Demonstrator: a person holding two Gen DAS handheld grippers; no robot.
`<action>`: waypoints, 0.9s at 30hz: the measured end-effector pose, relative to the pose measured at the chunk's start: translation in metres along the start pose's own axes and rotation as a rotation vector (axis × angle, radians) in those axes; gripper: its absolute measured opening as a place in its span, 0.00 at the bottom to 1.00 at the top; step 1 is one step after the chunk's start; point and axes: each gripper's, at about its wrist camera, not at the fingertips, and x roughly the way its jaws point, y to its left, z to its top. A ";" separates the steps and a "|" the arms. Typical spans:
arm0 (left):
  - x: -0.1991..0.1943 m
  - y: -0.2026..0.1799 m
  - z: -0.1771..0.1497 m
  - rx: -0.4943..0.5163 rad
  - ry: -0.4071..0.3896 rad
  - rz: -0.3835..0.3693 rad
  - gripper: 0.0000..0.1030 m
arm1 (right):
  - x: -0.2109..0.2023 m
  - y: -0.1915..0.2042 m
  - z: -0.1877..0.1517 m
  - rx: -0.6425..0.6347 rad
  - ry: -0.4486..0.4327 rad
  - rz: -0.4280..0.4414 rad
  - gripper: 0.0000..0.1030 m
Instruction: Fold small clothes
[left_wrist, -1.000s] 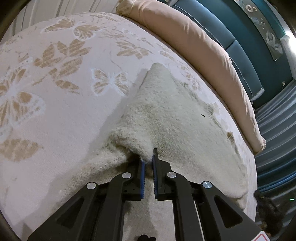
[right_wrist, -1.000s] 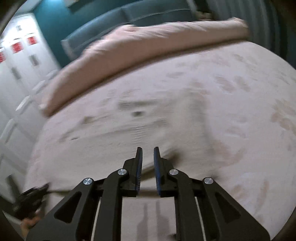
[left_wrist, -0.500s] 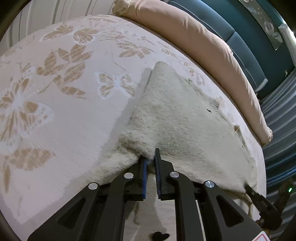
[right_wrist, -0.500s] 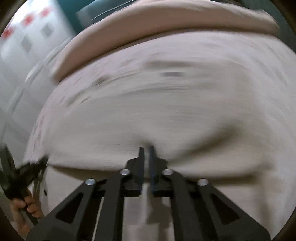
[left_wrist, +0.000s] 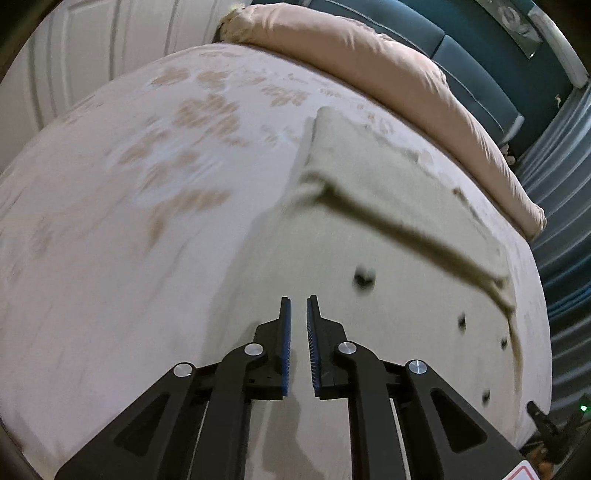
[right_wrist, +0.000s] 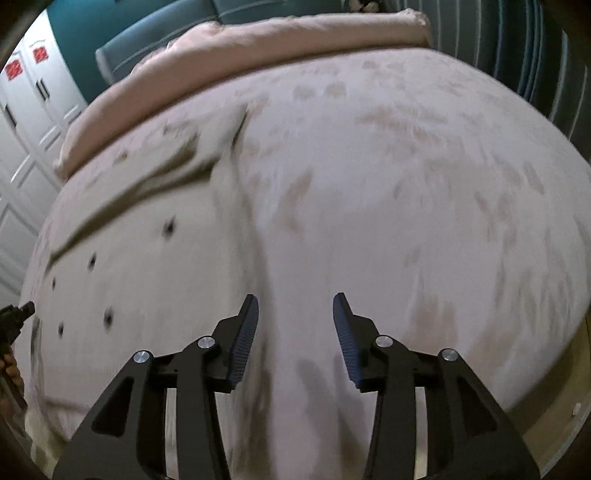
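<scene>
A cream knit garment (left_wrist: 369, 229) with dark buttons (left_wrist: 364, 276) lies flat on the butterfly-print bed sheet (left_wrist: 129, 221). A folded-over layer crosses its far part. My left gripper (left_wrist: 298, 301) hovers over its near edge, jaws nearly together and nothing between them. In the right wrist view the garment (right_wrist: 147, 258) lies to the left. My right gripper (right_wrist: 295, 299) hangs above the garment's right edge and the bare sheet (right_wrist: 424, 184). Its jaws are opening, and nothing is between them.
A rolled pink duvet (left_wrist: 369, 62) runs along the head of the bed before a teal headboard (left_wrist: 461, 44). White wardrobe doors (right_wrist: 22, 110) stand on one side, striped curtains (right_wrist: 535, 55) on the other. The bed edge (right_wrist: 554, 406) falls away near right.
The left gripper has let go of the lifted garment fold and drawn back; the garment now lies flat with its buttons showing. The right gripper swung right and its shut jaws have parted.
</scene>
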 end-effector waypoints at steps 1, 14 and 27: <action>-0.007 0.003 -0.009 -0.005 0.003 0.006 0.10 | -0.004 0.004 -0.011 -0.013 0.013 0.012 0.42; -0.056 0.001 -0.098 0.009 0.056 0.089 0.64 | -0.030 0.029 -0.076 -0.002 0.074 0.051 0.69; -0.044 -0.001 -0.117 -0.014 0.084 0.149 0.67 | -0.019 0.046 -0.088 0.021 0.084 0.035 0.76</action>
